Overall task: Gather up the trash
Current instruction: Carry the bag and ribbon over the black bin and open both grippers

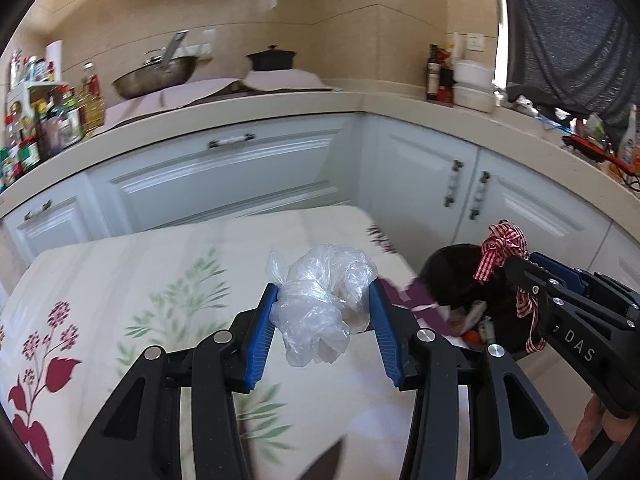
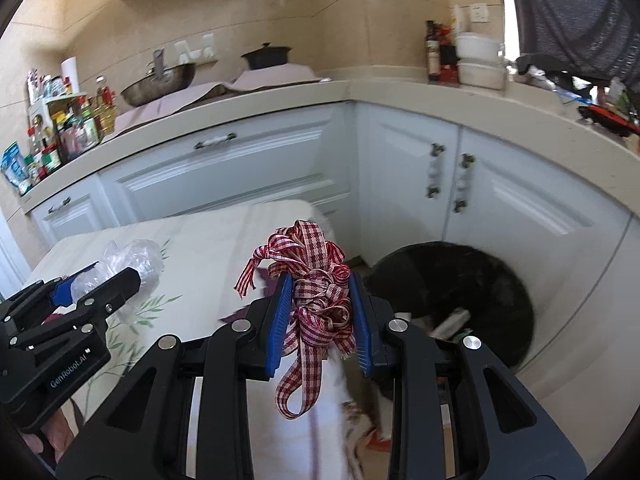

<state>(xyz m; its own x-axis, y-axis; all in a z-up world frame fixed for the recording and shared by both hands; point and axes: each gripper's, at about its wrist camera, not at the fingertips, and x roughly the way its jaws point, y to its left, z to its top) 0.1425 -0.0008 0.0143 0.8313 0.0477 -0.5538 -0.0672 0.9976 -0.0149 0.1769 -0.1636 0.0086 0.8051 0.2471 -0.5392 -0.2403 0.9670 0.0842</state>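
My left gripper is shut on a crumpled clear plastic bag and holds it above the flowered tablecloth. My right gripper is shut on a bunch of red-and-white checked ribbon, held over the table's right edge. A black trash bin with several pieces of trash inside stands on the floor to the right of the table; it also shows in the left wrist view. In the left wrist view the right gripper with the ribbon is over the bin. In the right wrist view the left gripper holds the bag at the left.
White cabinets and a beige L-shaped counter stand behind the table and bin. On the counter are a wok, a black pot, several bottles at the left and white containers at the right.
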